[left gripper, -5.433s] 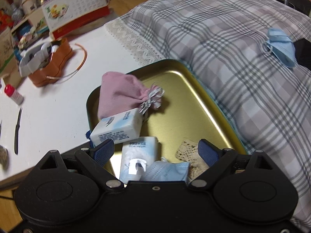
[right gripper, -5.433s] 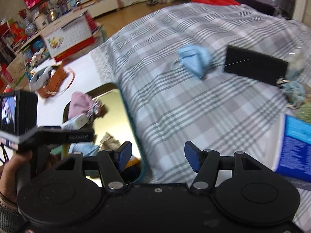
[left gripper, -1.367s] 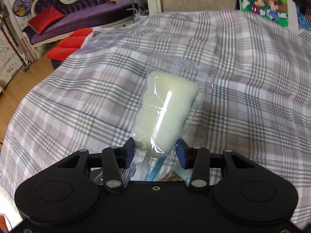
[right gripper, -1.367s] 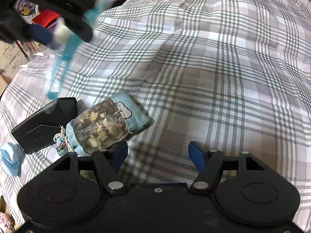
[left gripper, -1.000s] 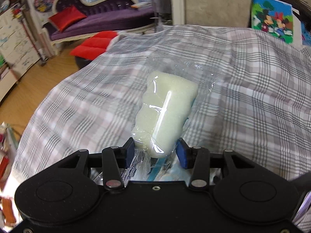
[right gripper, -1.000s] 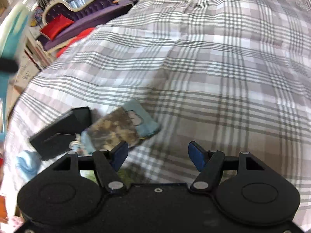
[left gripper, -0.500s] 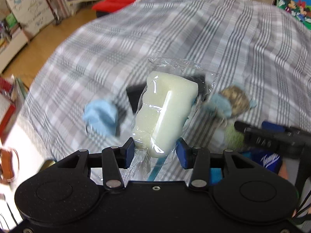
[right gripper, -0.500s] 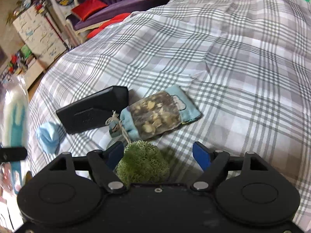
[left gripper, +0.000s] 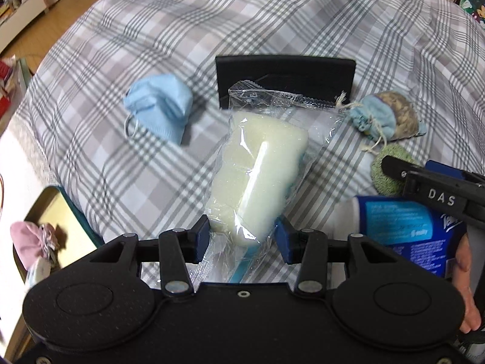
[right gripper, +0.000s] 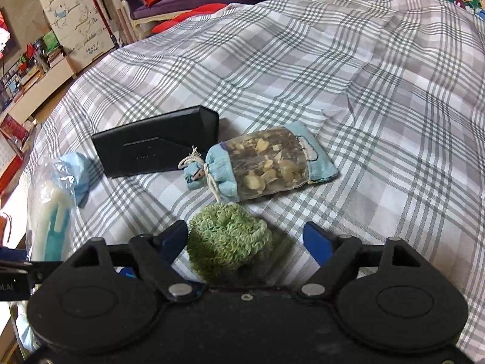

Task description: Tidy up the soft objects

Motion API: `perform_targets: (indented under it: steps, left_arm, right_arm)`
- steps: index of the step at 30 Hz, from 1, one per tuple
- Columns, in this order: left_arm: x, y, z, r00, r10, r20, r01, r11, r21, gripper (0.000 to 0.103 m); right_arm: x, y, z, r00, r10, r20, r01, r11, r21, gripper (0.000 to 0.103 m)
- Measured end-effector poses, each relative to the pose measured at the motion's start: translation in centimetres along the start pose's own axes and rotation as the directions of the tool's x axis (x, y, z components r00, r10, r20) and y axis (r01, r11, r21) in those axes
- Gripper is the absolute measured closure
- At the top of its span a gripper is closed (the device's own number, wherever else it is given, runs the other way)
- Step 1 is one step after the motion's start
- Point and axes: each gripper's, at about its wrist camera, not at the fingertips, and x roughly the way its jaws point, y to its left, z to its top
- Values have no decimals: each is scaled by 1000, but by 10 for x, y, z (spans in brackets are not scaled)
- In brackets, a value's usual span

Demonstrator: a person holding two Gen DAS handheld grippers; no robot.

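The wrapped sponge sat clamped at its lower end in the left gripper, held above the plaid bed with its clear wrapper sticking up past the pads. Behind it on the bed lay a black case, a blue mask to its left and a potpourri pouch to its right. Near the pouch sat a green scrubber, between the fingers of the right gripper, whose jaws had just been opening and stood apart, not pressing it. A blue tissue pack lay by that gripper. At lower left a gold tray held a pink pouch.
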Motion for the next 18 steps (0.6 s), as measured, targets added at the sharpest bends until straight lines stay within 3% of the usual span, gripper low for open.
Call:
perform_targets:
  steps: [3,9,18]
  left_arm:
    - [2,8,-7,1000,2,-4,-2,1000,-15,58]
    - [9,24,-19,1000,-1,-25,-1,998,-65,58]
    - [13,35,-29,1000,3,-30,-7,993,-114,58]
  right_arm:
    - [0,1,1,999,45,-26,-45,999,-6,46]
    - [-3,-2,1,998,56,8,-56,998,21,50]
    - [-20,-20,7,992,16,127,-32,992,123,50]
